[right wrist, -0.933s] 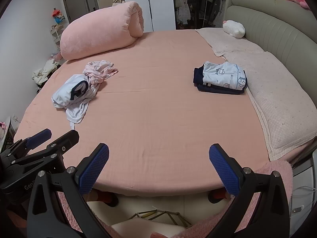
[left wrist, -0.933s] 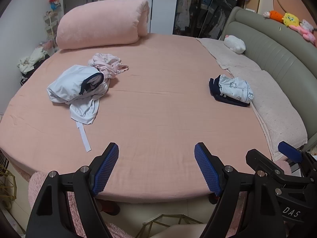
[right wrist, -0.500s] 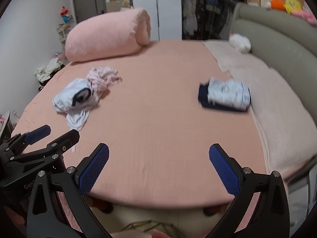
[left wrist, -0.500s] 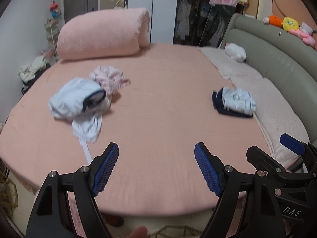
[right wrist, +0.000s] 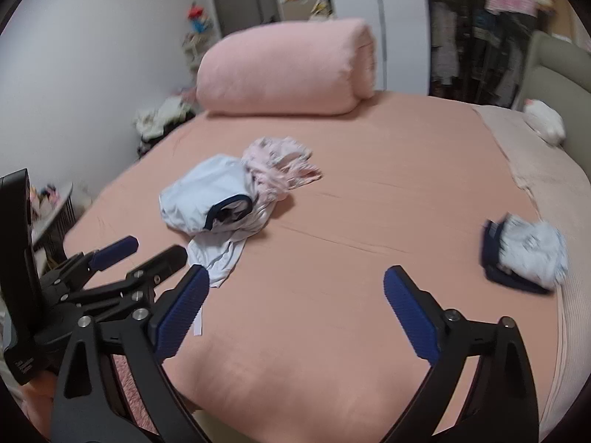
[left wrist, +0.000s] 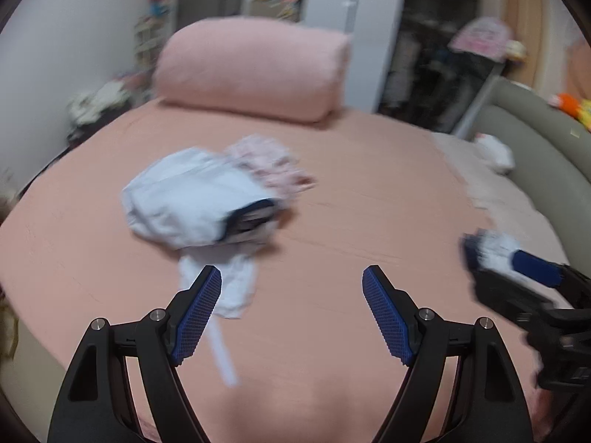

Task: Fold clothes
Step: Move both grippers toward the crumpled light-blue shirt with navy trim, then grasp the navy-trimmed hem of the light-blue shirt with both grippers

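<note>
A crumpled pale-blue garment with a dark collar (left wrist: 195,199) (right wrist: 210,199) lies on the pink bed (left wrist: 351,221) (right wrist: 369,203), a white strap trailing toward the near edge. A crumpled pink patterned garment (left wrist: 269,164) (right wrist: 280,166) touches its far side. A folded stack, white printed piece on navy (right wrist: 524,254) (left wrist: 491,247), sits at the right. My left gripper (left wrist: 291,310) is open and empty, just short of the pale-blue garment's lower hem. My right gripper (right wrist: 295,306) is open and empty above the bed's near part, to the right of that hem.
A rolled pink duvet (left wrist: 251,70) (right wrist: 288,70) lies at the bed's far side. A pale blanket (right wrist: 546,170) and a grey padded headboard (left wrist: 535,140) run along the right. Wardrobes stand behind; a clothes heap (right wrist: 159,122) lies on the floor at left.
Both grippers have moved forward over the bed and swung left toward the crumpled garments, which now appear larger and nearer. Both jaws stay open. The clothes have not moved.
</note>
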Demonstrator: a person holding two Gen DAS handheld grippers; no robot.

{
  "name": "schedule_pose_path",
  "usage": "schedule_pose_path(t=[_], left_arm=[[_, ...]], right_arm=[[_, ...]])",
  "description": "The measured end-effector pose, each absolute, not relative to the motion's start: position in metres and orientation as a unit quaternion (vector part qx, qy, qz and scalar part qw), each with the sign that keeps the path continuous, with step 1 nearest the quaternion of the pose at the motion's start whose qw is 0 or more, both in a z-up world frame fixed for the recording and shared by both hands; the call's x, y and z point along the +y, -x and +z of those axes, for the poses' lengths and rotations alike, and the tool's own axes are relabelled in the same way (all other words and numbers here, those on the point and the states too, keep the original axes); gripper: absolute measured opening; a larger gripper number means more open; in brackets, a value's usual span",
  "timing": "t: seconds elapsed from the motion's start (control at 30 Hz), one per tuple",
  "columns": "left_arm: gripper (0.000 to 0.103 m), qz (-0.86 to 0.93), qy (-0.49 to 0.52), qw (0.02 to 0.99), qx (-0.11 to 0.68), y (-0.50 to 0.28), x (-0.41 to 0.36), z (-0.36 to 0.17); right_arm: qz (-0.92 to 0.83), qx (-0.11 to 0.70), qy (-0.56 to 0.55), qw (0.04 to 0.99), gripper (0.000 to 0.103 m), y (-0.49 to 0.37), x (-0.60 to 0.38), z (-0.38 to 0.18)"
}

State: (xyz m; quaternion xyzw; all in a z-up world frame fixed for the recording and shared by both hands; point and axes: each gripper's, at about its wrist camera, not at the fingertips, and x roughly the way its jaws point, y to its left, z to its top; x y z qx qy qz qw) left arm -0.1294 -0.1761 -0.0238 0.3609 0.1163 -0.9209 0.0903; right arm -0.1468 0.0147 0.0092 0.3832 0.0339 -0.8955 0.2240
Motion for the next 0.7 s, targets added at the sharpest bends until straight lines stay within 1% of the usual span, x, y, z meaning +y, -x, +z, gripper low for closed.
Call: schedule_pose_path(t=[0.07, 0.17, 0.2, 0.23, 0.3, 0.33, 0.37, 0.47, 0.53, 0.6, 0.63, 0.67, 0.7], left_arm=[[0.081, -0.911, -0.371, 0.121, 0.131, 0.148, -0.201, -0.042], [0.081, -0.890, -0.390, 0.151, 0.180, 0.185, -0.251, -0.077], [0.081, -0.885, -0.395, 0.153, 0.194, 0.193, -0.265, -0.087], [0.081, -0.881, -0.401, 0.151, 0.202, 0.201, -0.274, -0.095], [0.081, -0.875, -0.414, 0.144, 0.208, 0.221, -0.291, -0.113], [0.081, -0.873, -0.420, 0.134, 0.206, 0.231, -0.294, -0.120], [0.081, -0.872, -0.428, 0.122, 0.203, 0.239, -0.295, -0.127], [0.081, -0.875, -0.439, 0.061, 0.196, 0.262, -0.295, -0.146], [0.081, -0.877, -0.439, 0.056, 0.187, 0.270, -0.296, -0.158], [0.080, -0.869, -0.445, 0.064, 0.209, 0.277, -0.307, -0.171], [0.077, -0.866, -0.442, 0.062, 0.226, 0.279, -0.314, -0.176], [0.065, -0.866, -0.433, 0.057, 0.245, 0.281, -0.322, -0.180], [0.054, -0.865, -0.425, 0.056, 0.260, 0.282, -0.328, -0.182]], right_arm=[[-0.892, 0.046, -0.391, 0.224, 0.093, 0.164, -0.009, -0.003], [-0.886, 0.065, -0.401, 0.224, 0.093, 0.190, -0.045, -0.021], [-0.884, 0.073, -0.405, 0.224, 0.091, 0.199, -0.056, -0.028], [-0.881, 0.081, -0.408, 0.224, 0.090, 0.208, -0.067, -0.036], [-0.876, 0.097, -0.415, 0.227, 0.082, 0.226, -0.090, -0.053], [-0.871, 0.105, -0.420, 0.230, 0.080, 0.235, -0.101, -0.062], [-0.867, 0.110, -0.426, 0.234, 0.076, 0.243, -0.109, -0.070], [-0.854, 0.132, -0.438, 0.248, 0.075, 0.267, -0.133, -0.092], [-0.850, 0.145, -0.438, 0.254, 0.075, 0.280, -0.149, -0.107], [-0.850, 0.146, -0.436, 0.257, 0.076, 0.295, -0.161, -0.121], [-0.848, 0.147, -0.439, 0.257, 0.076, 0.302, -0.166, -0.128], [-0.847, 0.149, -0.441, 0.257, 0.076, 0.309, -0.171, -0.135], [-0.841, 0.148, -0.450, 0.261, 0.075, 0.317, -0.176, -0.142]])
